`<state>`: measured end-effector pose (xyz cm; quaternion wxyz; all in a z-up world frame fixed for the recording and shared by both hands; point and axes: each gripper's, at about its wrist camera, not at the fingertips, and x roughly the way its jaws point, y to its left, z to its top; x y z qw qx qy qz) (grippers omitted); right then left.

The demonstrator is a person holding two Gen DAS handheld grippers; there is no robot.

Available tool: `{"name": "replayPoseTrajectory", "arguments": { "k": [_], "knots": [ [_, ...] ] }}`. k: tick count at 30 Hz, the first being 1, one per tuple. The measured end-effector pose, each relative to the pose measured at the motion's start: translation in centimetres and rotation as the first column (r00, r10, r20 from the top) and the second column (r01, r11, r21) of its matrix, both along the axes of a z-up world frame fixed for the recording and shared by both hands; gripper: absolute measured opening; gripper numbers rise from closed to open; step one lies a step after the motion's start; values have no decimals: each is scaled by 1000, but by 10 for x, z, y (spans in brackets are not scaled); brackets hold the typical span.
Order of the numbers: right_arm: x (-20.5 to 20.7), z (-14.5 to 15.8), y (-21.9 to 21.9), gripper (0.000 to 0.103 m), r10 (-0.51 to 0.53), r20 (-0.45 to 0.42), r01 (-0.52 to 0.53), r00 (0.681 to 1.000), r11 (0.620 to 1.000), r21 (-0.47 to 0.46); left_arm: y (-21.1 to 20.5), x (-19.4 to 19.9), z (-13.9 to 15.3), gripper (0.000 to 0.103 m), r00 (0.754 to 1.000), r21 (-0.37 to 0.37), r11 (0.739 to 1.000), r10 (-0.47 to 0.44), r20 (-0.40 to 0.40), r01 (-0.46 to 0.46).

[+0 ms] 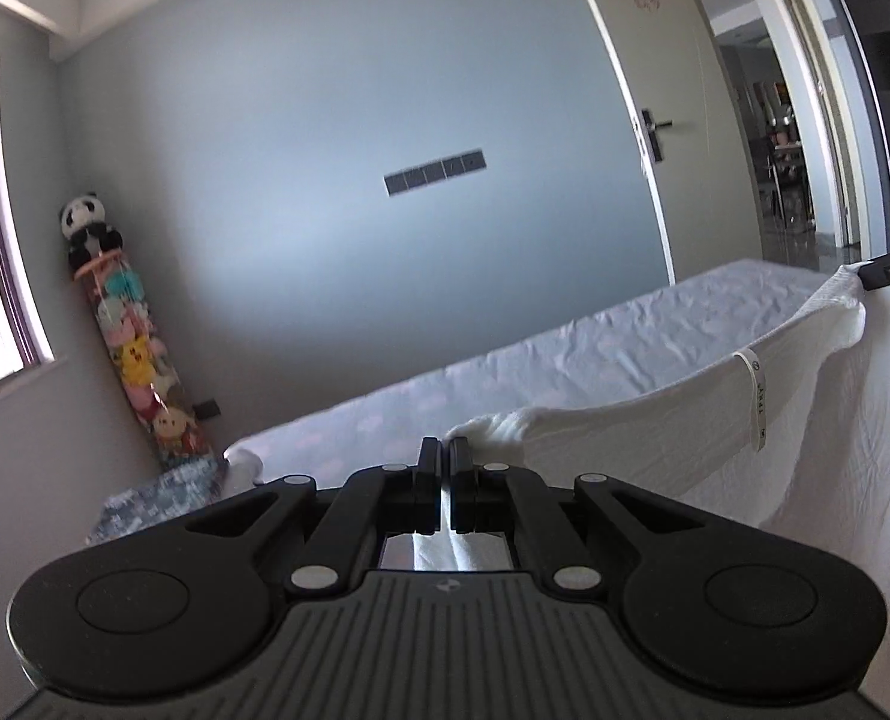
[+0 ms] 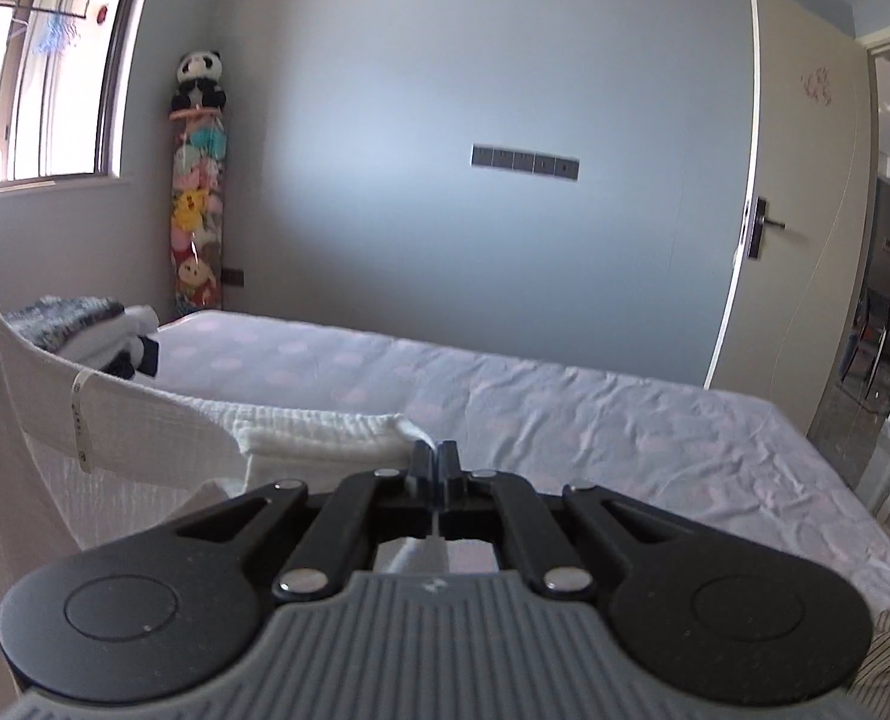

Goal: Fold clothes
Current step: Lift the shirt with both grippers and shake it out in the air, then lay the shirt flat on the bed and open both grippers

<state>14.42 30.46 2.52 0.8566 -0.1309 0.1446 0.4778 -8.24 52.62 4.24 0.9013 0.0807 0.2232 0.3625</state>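
Left gripper (image 1: 444, 450): jaws closed, clamping one top corner of the white garment (image 1: 715, 420). From this corner the cloth's upper edge spans rightward, with a sewn-in label (image 1: 755, 402) hanging from it, to the right gripper (image 2: 435, 455), whose jaws are likewise closed on the opposite corner. The garment hangs between the two grippers above the bed (image 2: 595, 432), which carries a pale sheet with faint pink spots. At the bed's far left lies a pile of clothes (image 2: 103, 330). Behind it, in the room corner, a tube of plush toys (image 2: 198, 210) stands with a panda (image 2: 200, 81) on top. An open door (image 2: 805, 210) stands at right.
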Motion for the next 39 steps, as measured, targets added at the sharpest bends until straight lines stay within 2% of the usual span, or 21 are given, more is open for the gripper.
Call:
{"name": "replayPoseTrajectory", "arguments": {
  "k": [6, 11, 14, 20, 23, 24, 25, 26, 27, 28, 32, 35, 39],
  "knots": [
    [57, -99, 99, 2, -37, -36, 31, 999, 990, -140, 76, 45, -100, 3, 991, -74, 995, 56, -120, -65],
    [96, -156, 168, 2, -56, -76, 38, 996, 975, -217, 117, 82, -160, 3, 976, -105, 991, 62, -209, -85],
    [109, -186, 195, 2, -56, -95, 29, 994, 964, -265, 136, 98, -192, 3, 965, -127, 987, 65, -252, -100],
    [124, -233, 213, 2, -70, -150, 18, 986, 945, -328, 151, 106, -236, 3, 955, -181, 976, 67, -289, -123],
    [126, -238, 211, 5, -71, -167, 12, 983, 943, -331, 150, 102, -240, 4, 958, -188, 973, 82, -274, -137],
    [126, -237, 211, 6, -73, -174, 11, 982, 943, -332, 150, 100, -238, 8, 960, -197, 970, 84, -266, -140],
    [128, -234, 210, 13, -84, -183, 18, 979, 942, -336, 148, 96, -233, 12, 964, -209, 968, 85, -254, -141],
    [129, -231, 208, 28, -97, -192, 27, 977, 941, -336, 147, 92, -229, 21, 967, -220, 965, 87, -241, -141],
    [130, -226, 203, 36, -117, -199, 47, 973, 944, -325, 145, 87, -223, 31, 970, -231, 962, 90, -227, -143],
    [131, -220, 197, 42, -134, -208, 64, 969, 947, -315, 141, 82, -216, 35, 973, -238, 960, 98, -207, -148],
    [127, -195, 160, 42, -158, -258, 85, 953, 959, -272, 113, 57, -184, 50, 983, -274, 948, 130, -127, -160],
    [114, -179, 116, 42, -162, -306, 88, 938, 966, -242, 82, 35, -163, 50, 986, -326, 931, 147, -75, -164],
    [82, -174, 40, 42, -179, -400, 95, 899, 971, -222, 29, -1, -147, 55, 987, -392, 907, 156, -29, -155]
  ]
}}
